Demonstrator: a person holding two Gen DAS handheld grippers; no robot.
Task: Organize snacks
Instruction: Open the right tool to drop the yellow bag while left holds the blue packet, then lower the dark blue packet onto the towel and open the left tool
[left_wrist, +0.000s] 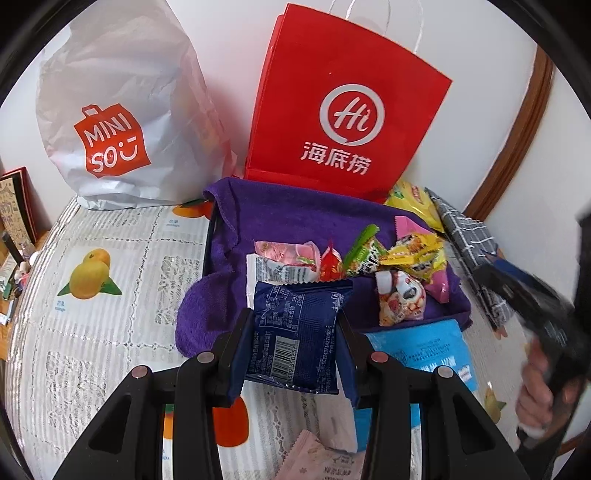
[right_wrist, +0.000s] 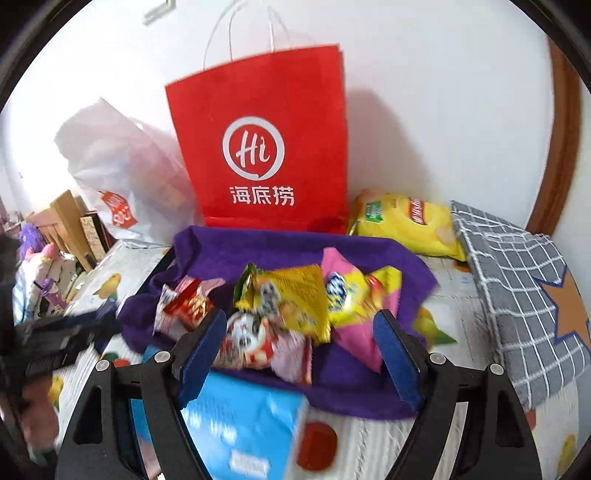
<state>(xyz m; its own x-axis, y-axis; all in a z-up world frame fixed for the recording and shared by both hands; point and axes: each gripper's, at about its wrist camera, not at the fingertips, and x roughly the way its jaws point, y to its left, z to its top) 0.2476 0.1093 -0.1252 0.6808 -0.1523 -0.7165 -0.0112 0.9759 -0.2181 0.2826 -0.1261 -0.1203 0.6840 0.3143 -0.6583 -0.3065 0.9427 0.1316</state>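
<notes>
Left hand-held gripper clamps a blue packet before the purple tray; right hand-held gripper gapes empty; next, deposit the packet.

Right gripper gapes empty; snack packets on purple towel just ahead, red bag beyond.

1. Plain white wall at the far side, lit evenly by soft light.
2. Curved brown wooden trim running up the wall at far right.
3. Table under a white lace-patterned cloth printed with fruit.
4. Wooden furniture, cluttered, at far left.
</notes>
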